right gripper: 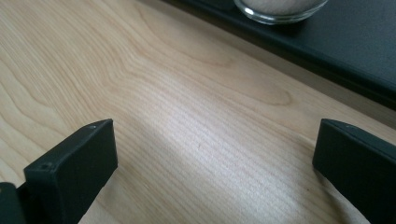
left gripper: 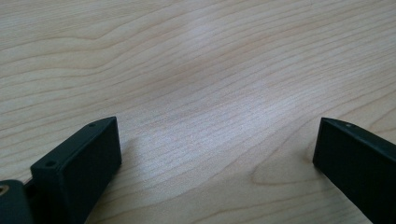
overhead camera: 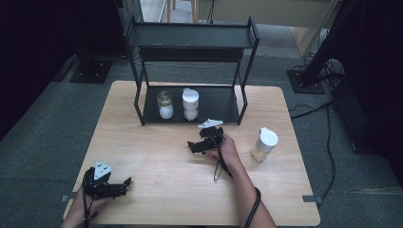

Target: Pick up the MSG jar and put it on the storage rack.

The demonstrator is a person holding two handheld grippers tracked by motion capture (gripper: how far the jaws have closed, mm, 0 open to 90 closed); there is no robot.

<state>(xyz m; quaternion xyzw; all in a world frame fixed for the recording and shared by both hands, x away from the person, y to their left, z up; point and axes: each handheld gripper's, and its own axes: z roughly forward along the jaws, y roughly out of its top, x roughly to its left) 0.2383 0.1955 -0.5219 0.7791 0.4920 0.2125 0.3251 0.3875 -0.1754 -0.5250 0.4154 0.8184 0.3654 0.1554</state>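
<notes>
My left gripper (overhead camera: 124, 183) rests low over the near left corner of the wooden table (overhead camera: 157, 156), held by a hand, open with bare wood between its jaws (left gripper: 217, 154). My right gripper (overhead camera: 194, 146) hovers at the table's middle, just in front of the black shelf rack (overhead camera: 227, 105), open and holding nothing (right gripper: 215, 158). Two glass jars stand on the rack's bottom shelf: one with a dark lid (overhead camera: 165, 104) and one with a white lid (overhead camera: 190, 104). A third white-lidded jar (overhead camera: 264, 144) stands on the table to the right of my right hand. A jar's glass base (right gripper: 280, 9) shows on the shelf ahead.
The rack's upper shelf (overhead camera: 190, 35) is bare and overhangs the jars. Black stand bases (overhead camera: 90, 71) and cables (overhead camera: 328, 118) lie on the grey floor around the table.
</notes>
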